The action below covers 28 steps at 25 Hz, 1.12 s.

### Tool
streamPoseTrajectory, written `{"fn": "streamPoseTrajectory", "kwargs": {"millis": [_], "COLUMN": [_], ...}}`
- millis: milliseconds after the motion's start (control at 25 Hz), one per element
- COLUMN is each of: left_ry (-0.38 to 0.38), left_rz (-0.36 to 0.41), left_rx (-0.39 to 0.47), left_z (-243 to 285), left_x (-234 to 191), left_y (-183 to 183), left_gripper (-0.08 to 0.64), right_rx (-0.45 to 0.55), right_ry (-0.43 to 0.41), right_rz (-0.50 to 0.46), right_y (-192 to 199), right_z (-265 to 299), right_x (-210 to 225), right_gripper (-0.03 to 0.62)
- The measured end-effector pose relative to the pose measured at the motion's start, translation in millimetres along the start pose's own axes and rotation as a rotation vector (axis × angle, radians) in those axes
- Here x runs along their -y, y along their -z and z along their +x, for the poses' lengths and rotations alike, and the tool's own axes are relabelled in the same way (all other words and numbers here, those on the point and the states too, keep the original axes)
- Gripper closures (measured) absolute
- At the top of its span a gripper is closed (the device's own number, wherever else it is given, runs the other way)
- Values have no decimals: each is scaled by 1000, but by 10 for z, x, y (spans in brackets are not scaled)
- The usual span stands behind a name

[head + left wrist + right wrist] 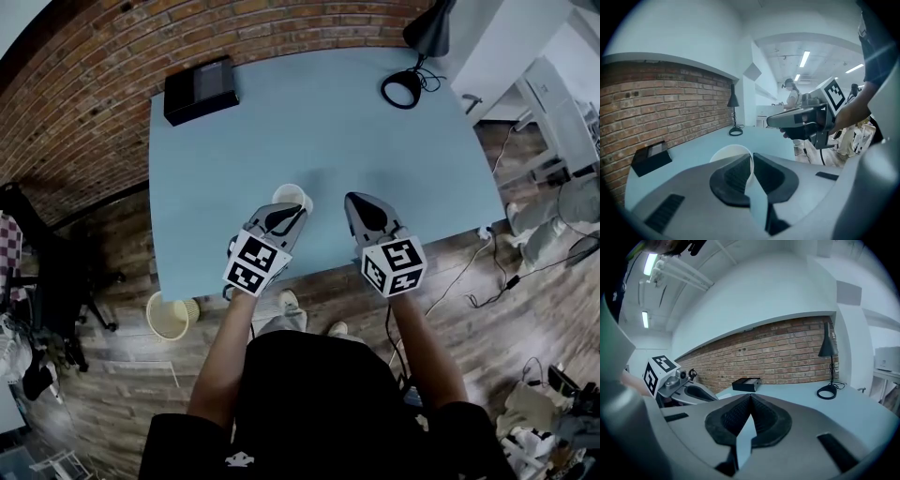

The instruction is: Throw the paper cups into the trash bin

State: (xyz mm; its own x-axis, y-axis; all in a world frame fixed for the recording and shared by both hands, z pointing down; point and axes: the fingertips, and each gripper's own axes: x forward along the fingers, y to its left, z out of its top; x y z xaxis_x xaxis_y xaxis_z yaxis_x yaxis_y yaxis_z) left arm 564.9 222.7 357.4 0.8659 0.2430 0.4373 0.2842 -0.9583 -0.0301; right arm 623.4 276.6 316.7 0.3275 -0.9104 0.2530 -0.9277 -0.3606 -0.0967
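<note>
A white paper cup (289, 195) stands near the front edge of the light blue table (328, 122). My left gripper (289, 212) is shut on the cup's near wall. In the left gripper view the cup (727, 153) has its rim pinched between the two dark pads (736, 174). My right gripper (359, 201) hovers just right of the cup, shut and holding nothing, and its pads (761, 420) meet over bare table. A pale wicker trash bin (169, 316) sits on the wooden floor, left of the person and below the table's front left corner.
A black box (201, 91) lies at the table's far left corner. A black desk lamp (403, 87) stands at the far right. A brick wall runs behind the table. Cables and equipment lie on the floor to the right.
</note>
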Motion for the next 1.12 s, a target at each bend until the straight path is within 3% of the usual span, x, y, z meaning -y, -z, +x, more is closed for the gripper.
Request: {"fn": "streamPoseTrajectory", "kwargs": {"millis": [520, 1120], "left_ry": [-92, -196], "left_rz": [5, -61], "left_rx": [58, 125], "left_z": [-263, -644], "left_x": [472, 1022], "left_y": [-268, -389], "left_gripper": [531, 532], "right_rx": [36, 89], "right_ry": [-91, -218], "right_rz": [-48, -64], "right_y": [-86, -161], "right_z": [-448, -931], "right_x": [-117, -451], "right_gripper": [589, 590]}}
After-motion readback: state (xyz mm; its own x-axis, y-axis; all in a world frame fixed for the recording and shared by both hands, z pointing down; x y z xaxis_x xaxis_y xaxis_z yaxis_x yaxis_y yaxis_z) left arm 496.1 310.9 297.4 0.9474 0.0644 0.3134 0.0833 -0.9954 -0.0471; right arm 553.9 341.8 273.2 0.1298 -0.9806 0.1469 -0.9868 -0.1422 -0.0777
